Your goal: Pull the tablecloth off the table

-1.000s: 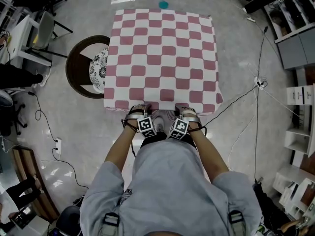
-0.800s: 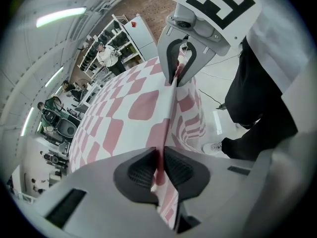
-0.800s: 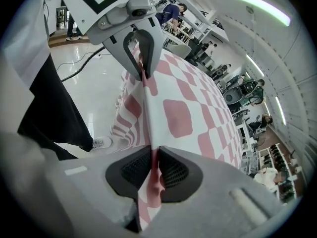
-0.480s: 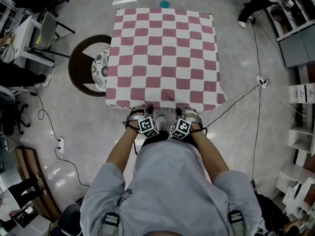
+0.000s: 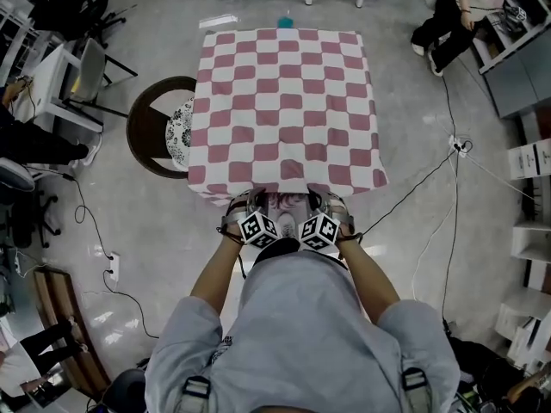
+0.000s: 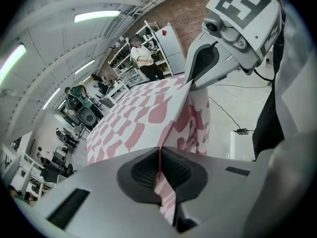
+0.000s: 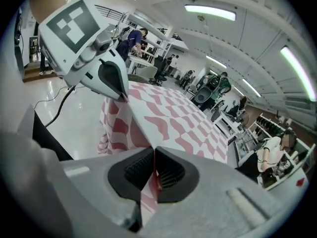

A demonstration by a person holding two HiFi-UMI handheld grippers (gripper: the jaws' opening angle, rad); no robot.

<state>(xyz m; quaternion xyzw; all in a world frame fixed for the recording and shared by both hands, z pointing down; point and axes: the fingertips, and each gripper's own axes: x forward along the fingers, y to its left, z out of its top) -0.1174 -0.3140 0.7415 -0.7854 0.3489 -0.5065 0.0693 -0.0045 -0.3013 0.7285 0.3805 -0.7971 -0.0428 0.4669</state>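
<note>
A pink-and-white checked tablecloth (image 5: 284, 101) covers the square table ahead of me. My left gripper (image 5: 250, 198) and right gripper (image 5: 320, 198) sit side by side at its near hem. In the left gripper view the left gripper (image 6: 159, 157) is shut on a pinched fold of the tablecloth (image 6: 133, 113), and the right gripper (image 6: 190, 85) nips the same edge further along. The right gripper view shows the right gripper (image 7: 154, 170) shut on the tablecloth (image 7: 173, 118), with the left gripper (image 7: 123, 97) beyond. The hem between them is raised and taut.
A round dark chair (image 5: 142, 123) with a patterned cushion stands against the table's left side. Cables (image 5: 422, 175) and a power strip (image 5: 459, 147) lie on the floor to the right. A teal object (image 5: 285, 21) sits beyond the far edge. Seated people (image 5: 448, 11), desks and shelves ring the room.
Both grippers have gone from open to shut on the near hem and have risen with it, so the front edge of the cloth now lifts off the table's side.
</note>
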